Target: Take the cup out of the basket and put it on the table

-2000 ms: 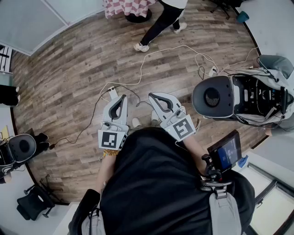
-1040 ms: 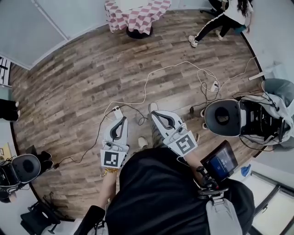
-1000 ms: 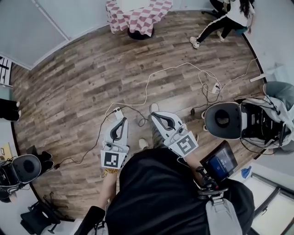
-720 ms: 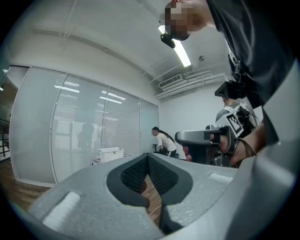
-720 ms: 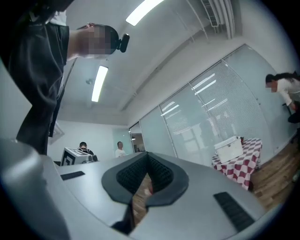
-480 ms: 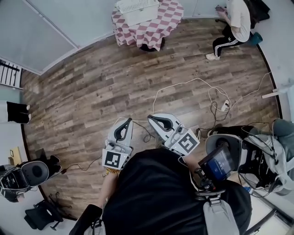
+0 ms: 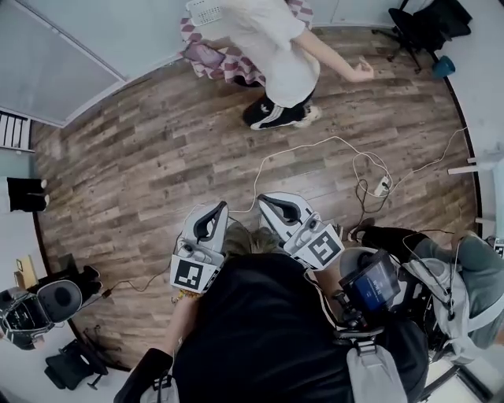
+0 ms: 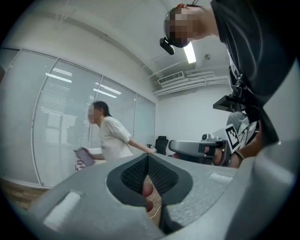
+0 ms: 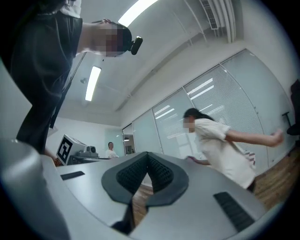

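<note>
Overhead, the white basket [image 7: 205, 10] stood at the top edge on the checked desk [image 7: 198, 52], well apart from both grippers; the cup could not be made out. The left gripper [image 7: 218, 207] was held over the wood floor [image 7: 134, 157], jaws together, nothing between them. Just beside it, the right gripper [image 7: 264, 198] was likewise closed and empty. A person [image 7: 276, 43] in a white top stood before the desk, partly hiding it. A white cable [image 7: 315, 144] lay looped across the floor to the right.
</note>
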`<state>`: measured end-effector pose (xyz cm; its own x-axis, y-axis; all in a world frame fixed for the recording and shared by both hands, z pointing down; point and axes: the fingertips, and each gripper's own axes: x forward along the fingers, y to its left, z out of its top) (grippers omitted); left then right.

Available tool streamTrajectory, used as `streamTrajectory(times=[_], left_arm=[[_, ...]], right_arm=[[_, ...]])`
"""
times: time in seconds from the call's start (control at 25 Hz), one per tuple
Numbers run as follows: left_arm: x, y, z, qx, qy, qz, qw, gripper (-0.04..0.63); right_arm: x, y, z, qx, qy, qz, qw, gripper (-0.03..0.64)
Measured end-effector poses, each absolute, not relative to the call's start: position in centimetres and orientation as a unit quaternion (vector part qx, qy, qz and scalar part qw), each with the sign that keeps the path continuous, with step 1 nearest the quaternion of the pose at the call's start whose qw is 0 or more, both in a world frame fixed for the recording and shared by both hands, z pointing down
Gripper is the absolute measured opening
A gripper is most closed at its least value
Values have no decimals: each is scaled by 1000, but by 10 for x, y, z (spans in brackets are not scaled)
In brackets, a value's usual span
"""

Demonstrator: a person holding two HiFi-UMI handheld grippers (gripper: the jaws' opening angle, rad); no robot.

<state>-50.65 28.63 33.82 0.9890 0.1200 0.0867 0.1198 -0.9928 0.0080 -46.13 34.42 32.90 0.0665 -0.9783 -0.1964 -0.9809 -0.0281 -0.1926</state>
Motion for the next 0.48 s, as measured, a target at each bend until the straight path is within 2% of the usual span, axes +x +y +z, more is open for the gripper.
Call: streamTrajectory(times=[0.28,0.48], left_arm=[[-466,253,336,999,34,26,-9,-2],[-423,209,343,1000,13,11,-12,-2]], right_arm=[[-418,326,329,-712,687,-4,144,9],[-375,294,344,-727,679,-10,102,9]])
